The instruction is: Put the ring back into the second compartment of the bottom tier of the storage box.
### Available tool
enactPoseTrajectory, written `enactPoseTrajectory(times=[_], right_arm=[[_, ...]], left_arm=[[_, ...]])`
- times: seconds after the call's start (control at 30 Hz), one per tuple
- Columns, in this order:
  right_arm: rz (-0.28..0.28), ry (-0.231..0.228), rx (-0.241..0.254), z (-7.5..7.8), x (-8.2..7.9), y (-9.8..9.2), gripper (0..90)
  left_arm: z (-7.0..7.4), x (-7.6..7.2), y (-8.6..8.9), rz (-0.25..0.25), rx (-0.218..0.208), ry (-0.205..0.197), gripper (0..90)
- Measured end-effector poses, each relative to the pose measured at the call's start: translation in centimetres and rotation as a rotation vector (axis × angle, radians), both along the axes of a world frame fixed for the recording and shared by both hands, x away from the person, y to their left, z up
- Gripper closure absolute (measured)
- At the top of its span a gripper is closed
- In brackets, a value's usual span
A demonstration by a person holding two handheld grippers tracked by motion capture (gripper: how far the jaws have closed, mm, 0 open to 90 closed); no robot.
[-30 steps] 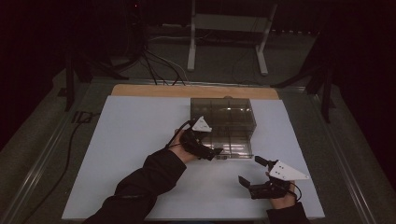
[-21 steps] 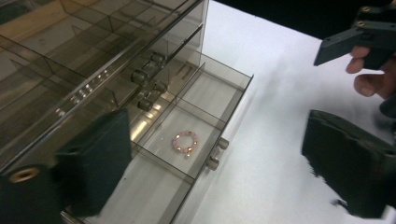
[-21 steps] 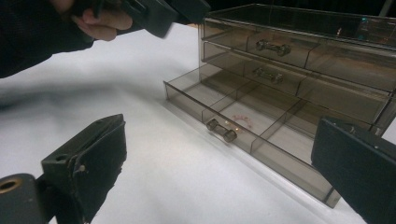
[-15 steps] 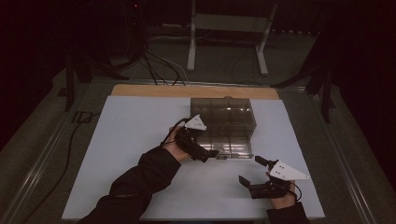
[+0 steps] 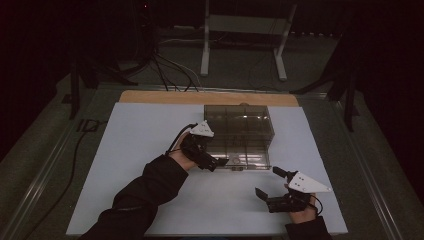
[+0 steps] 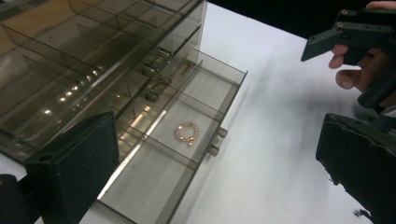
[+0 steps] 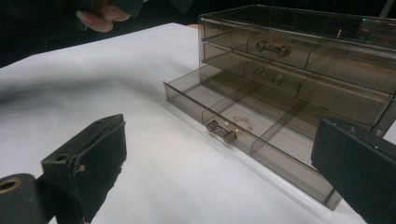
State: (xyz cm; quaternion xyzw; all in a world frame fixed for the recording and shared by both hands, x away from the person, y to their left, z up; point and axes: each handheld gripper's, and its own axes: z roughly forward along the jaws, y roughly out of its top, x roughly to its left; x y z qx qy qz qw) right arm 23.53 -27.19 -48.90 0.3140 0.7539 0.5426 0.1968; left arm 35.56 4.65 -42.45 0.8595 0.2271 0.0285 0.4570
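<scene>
A smoky clear drawer box [image 5: 239, 122] stands on the white table sheet [image 5: 135, 150]. Its bottom drawer [image 6: 187, 154] is pulled out, and a pink bead bracelet [image 6: 187, 133] lies in the middle compartment, also seen as a pink ring [image 7: 242, 122] behind the metal handle [image 7: 222, 131]. My left gripper [image 5: 216, 163] hovers just left of the drawer front. Its jaws have just been opening and stand wide, nothing pressed between them [image 6: 217, 135]. My right gripper [image 5: 269, 182] rests near the front edge, open and empty, facing the drawer [image 7: 220, 125].
A wooden board edge [image 5: 165, 96] runs behind the white sheet. Beyond it stand a metal frame leg [image 5: 205, 50] and loose cables [image 5: 165, 65] on the floor. Another cable [image 5: 75, 150] runs along the table's left side.
My left gripper has drawn back a little to the left from the open drawer. The right gripper has stayed where it was.
</scene>
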Motion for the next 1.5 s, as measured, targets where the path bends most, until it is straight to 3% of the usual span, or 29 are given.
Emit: enactPoseTrajectory(times=[0.27,0.43,0.53,0.7,1.07,1.5], right_arm=[[0.003,0.002,-0.002,0.0,0.0,0.2,3.1],[0.0,0.001,-0.003,0.0,0.0,0.2,3.1],[0.0,0.0,-0.003,0.0,0.0,0.2,3.1],[0.001,0.0,-0.003,0.0,0.0,0.2,3.1],[-0.001,-0.003,-0.005,0.1,-0.1,0.2,3.1],[-0.002,-0.003,-0.007,0.1,0.0,0.2,3.1]], left_arm=[[0.6,-0.1,1.9,0.015,-0.067,-0.008,0.5],[0.8,-0.3,3.0,0.033,-0.059,-0.03,0.5],[0.8,-0.4,3.8,0.051,-0.069,-0.015,0.5],[0.6,-0.7,5.2,0.072,-0.074,-0.024,0.5],[-0.2,-1.9,8.2,0.117,-0.04,-0.054,0.5],[-1.7,-3.7,11.7,0.156,-0.055,-0.036,1.1]])
